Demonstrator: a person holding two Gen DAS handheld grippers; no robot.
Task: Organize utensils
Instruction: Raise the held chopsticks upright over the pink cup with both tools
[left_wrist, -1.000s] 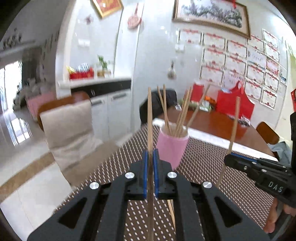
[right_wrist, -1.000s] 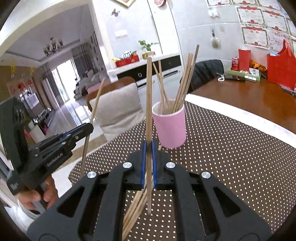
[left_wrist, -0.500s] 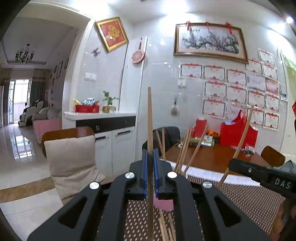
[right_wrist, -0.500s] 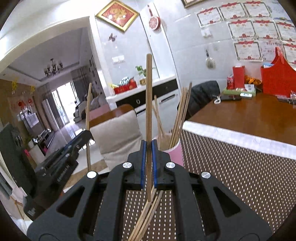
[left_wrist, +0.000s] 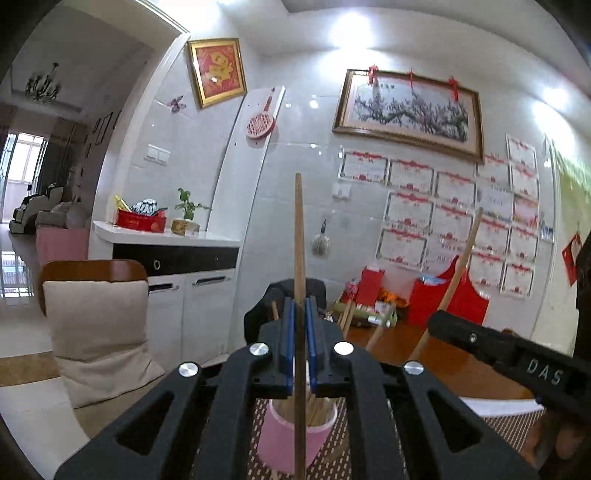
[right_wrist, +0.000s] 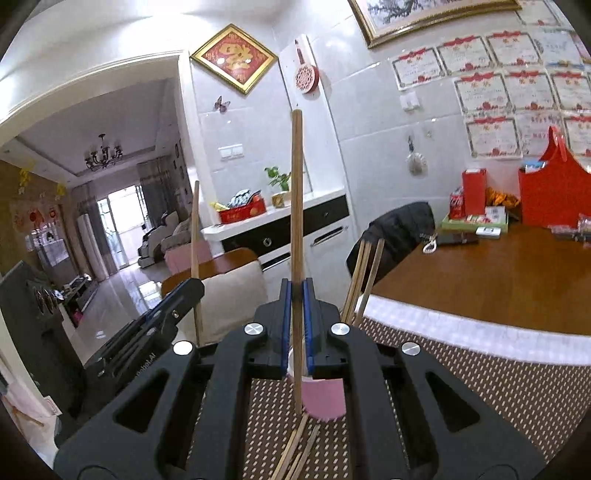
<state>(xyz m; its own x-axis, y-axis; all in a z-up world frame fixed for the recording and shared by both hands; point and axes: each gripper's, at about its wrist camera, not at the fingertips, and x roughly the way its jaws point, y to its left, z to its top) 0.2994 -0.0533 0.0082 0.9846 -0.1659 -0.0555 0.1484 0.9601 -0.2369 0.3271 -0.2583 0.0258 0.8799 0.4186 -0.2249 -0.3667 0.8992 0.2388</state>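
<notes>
1. The cup (left_wrist: 295, 439) below the fingers is pink.
2. The mat (right_wrist: 498, 384) beneath them is brown with white dots (a regular grid).
3. The chopsticks (right_wrist: 296, 236) are tan wood.
4. The finger pads (right_wrist: 284, 332) are blue.

At upper left of the left wrist view we see a gold-framed red picture (left_wrist: 216, 72), with a long framed painting (left_wrist: 410, 114) at upper right. A cushioned chair (left_wrist: 94, 314) sits at lower left. In the right wrist view, a red box (right_wrist: 550, 194) stands at right on the wooden table (right_wrist: 498, 280).
</notes>
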